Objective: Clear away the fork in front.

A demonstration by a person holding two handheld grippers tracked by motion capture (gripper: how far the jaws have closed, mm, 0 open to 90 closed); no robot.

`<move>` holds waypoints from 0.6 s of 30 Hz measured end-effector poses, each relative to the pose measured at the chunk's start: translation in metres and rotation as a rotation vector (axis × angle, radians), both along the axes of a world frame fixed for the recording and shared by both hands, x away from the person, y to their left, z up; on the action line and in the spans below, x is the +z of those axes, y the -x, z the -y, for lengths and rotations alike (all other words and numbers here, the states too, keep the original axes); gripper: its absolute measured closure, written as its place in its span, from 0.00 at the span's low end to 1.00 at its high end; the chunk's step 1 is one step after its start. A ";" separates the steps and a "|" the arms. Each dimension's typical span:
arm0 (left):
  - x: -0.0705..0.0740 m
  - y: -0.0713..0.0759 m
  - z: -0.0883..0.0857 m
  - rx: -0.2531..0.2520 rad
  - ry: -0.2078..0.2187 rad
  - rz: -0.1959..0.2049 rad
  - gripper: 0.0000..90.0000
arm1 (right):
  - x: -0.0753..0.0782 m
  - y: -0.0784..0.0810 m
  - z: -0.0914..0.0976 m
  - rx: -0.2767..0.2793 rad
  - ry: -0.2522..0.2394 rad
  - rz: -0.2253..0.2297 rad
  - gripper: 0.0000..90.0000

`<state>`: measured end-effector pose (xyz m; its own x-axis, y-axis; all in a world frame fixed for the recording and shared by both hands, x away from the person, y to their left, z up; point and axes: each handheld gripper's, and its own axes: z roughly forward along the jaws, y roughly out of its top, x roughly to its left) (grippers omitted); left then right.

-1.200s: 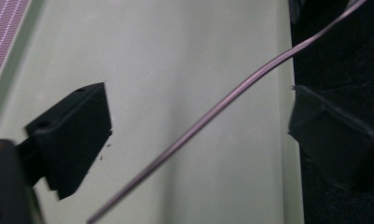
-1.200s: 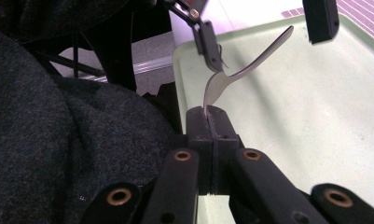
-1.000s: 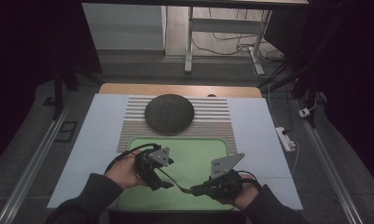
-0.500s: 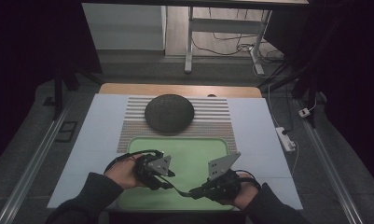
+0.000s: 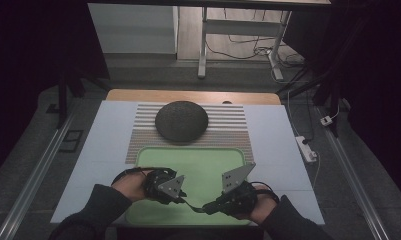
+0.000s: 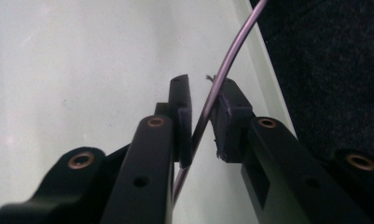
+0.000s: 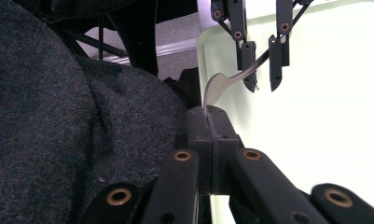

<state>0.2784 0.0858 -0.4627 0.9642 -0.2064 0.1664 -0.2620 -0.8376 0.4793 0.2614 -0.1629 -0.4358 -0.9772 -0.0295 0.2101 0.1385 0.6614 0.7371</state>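
Note:
A thin metal utensil (image 5: 195,205) like a spoon hangs low over the green tray (image 5: 203,160) between the two grippers. My right gripper (image 7: 208,114) is shut on the wide end of this utensil (image 7: 216,86). My left gripper (image 6: 201,88) has just been closing around the slim handle (image 6: 231,51). The handle runs slantwise between its pads, and a narrow gap still shows there. In the high view the left gripper (image 5: 185,200) and the right gripper (image 5: 209,208) face each other at the tray's near edge. The right gripper view shows the left gripper (image 7: 262,86) straddling the handle.
A dark domed object (image 5: 181,121) sits on a striped mat (image 5: 228,125) beyond the tray. A white power strip (image 5: 307,148) lies off the table's right side. A dark sleeve (image 7: 58,116) takes up the left of the right gripper view.
The left gripper's jaws have narrowed from wide apart to close around the utensil's handle. The right gripper has kept still, shut on the other end.

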 end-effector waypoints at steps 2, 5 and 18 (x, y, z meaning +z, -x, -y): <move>0.000 0.001 0.000 -0.020 -0.010 0.008 0.89 | -0.001 0.000 0.000 0.006 -0.003 0.001 0.99; -0.003 0.002 0.001 -0.056 -0.033 0.002 0.92 | -0.001 -0.001 0.001 -0.012 -0.007 0.018 0.96; -0.005 -0.001 0.002 0.012 -0.048 -0.063 0.95 | 0.000 -0.007 0.011 -0.132 -0.036 0.073 0.71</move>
